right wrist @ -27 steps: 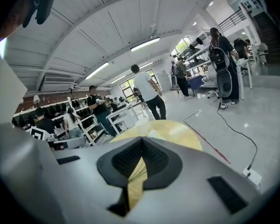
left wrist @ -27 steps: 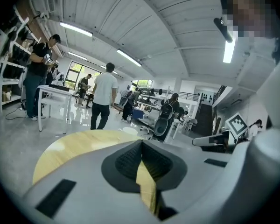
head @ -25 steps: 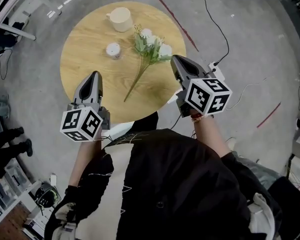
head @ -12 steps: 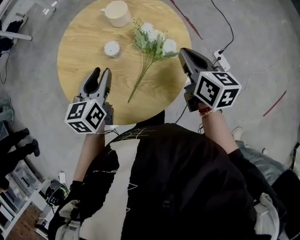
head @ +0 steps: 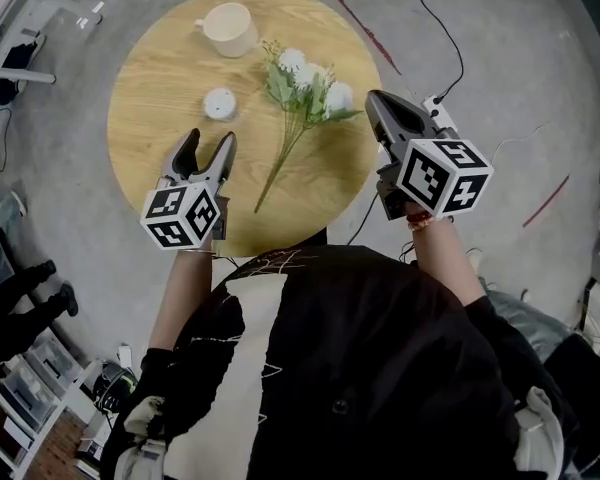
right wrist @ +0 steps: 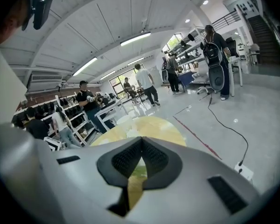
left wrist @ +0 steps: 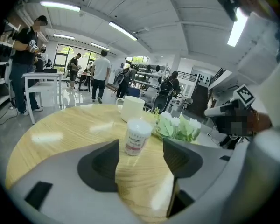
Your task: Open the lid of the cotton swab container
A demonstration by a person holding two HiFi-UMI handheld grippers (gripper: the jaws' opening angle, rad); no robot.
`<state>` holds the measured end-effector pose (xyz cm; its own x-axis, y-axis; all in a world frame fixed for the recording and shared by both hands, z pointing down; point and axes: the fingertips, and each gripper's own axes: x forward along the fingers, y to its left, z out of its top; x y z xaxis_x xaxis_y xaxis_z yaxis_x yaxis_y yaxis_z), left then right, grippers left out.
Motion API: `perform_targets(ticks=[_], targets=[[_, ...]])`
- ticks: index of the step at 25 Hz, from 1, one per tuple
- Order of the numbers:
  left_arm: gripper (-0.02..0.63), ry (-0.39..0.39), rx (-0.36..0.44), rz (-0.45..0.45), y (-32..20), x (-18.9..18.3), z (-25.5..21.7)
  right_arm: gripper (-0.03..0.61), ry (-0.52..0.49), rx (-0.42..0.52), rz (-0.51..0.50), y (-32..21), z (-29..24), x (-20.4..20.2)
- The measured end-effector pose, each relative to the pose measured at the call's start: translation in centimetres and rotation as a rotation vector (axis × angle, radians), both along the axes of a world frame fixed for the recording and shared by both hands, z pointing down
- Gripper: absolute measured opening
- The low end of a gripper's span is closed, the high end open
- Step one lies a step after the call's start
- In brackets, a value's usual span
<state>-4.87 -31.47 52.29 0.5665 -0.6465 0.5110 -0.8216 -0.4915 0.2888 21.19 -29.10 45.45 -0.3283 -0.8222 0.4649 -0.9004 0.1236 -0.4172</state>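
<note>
Table: light wood, pale yellow-tan, fine straight grain.
Cotton swab container: white lid. In left gripper view the body is whitish w/ a pink-red label band.
Mug: plain cream.
Flowers: white blooms, green leaves + stem.
Left gripper & right gripper: grey shells, blk ribbed pads. Cubes carry blk-on-white square markers.
Floor: grey concrete w/ a red line.
Person's top: blk, white panel down the front.
</note>
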Motion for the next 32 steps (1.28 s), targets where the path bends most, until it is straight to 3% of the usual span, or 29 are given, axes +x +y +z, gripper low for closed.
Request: perform_targets(ticks=[5,12,24,32], targets=[[0.324,-0.100,0.022,0.056,-1.2,0.9,1.4,0.006,0.015,-0.012,-0.010,-0.7,0.3,0.5],[0.324,-0.174,0.025,0.108,-2.7,1.9,2.4,0.006,0.017,-0.008,-0.004,-1.4,-0.1,1.4],[0.324,-0.222,0.002,0.115,-3.4,1.9,3.9,0.006,-0.004,-0.005,0.030,-1.5,0.0,2.7],[0.324,-0.207,-0.001,0.112,-3.7,2.4,3.5,0.006,-0.006,-0.005,0.034,-1.2,-0.2,2.5]])
